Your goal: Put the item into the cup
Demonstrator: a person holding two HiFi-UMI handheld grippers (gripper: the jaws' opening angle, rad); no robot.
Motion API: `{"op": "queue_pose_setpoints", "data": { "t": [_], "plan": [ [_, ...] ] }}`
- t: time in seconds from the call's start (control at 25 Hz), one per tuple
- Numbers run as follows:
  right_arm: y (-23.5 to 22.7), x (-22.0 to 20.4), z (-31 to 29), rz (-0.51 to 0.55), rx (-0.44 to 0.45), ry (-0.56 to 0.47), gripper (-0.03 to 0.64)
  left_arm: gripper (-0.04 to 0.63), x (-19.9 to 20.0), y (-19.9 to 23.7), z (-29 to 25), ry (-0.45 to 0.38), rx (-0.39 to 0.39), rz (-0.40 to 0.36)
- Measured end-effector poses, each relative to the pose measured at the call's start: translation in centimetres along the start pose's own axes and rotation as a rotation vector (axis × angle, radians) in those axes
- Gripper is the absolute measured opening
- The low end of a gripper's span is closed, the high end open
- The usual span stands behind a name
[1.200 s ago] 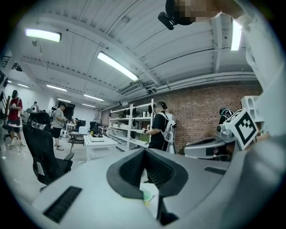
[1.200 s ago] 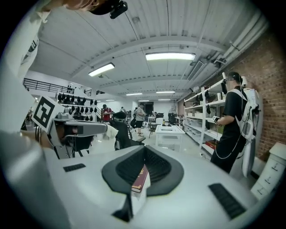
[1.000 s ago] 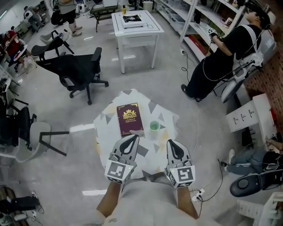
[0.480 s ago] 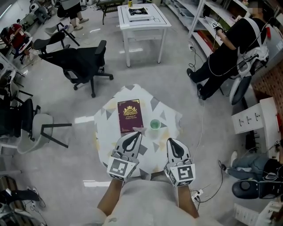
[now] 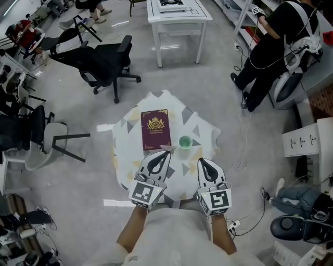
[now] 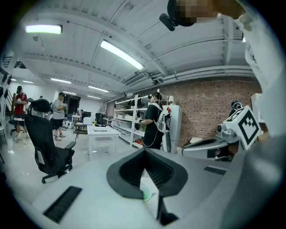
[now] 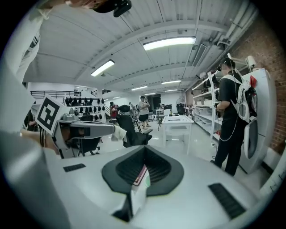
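Left gripper (image 5: 167,155) is now nudged slightly closer to cup (image 5: 185,141), set right of book (image 5: 155,129), mid-table (image 5: 202,139). Both jaw pairs are closed, nothing gripped; right gripper (image 5: 202,161) parked at near edge. Item not made out, so pick is judged not begun.

Count on the one cloth-covered table (image 5: 202,136): one maroon book (image 5: 155,129) and one green cup (image 5: 185,142). Grippers: two, the left gripper (image 5: 166,154) and the right gripper (image 5: 201,160). On the floor beyond: one white table (image 5: 179,14), one black office chair (image 5: 106,60), one light-seated chair (image 5: 49,144), and one person in black (image 5: 281,31).
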State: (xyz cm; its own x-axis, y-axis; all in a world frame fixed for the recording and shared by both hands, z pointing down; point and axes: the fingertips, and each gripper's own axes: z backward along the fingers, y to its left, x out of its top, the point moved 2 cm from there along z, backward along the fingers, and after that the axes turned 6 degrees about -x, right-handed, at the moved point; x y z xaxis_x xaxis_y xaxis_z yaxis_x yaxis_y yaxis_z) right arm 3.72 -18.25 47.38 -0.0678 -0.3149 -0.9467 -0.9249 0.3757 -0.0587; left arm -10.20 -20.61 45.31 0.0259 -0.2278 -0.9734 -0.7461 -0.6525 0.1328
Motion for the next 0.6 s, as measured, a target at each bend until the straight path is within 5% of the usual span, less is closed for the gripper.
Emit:
{"op": "queue_pose_setpoints", "data": {
  "t": [0.6],
  "plan": [
    [-1.9,-3.3,-3.3,-0.067,0.027,0.069,0.006,0.011,-3.3,0.4,-4.5,0.082,0.002,0.033]
  ]
}}
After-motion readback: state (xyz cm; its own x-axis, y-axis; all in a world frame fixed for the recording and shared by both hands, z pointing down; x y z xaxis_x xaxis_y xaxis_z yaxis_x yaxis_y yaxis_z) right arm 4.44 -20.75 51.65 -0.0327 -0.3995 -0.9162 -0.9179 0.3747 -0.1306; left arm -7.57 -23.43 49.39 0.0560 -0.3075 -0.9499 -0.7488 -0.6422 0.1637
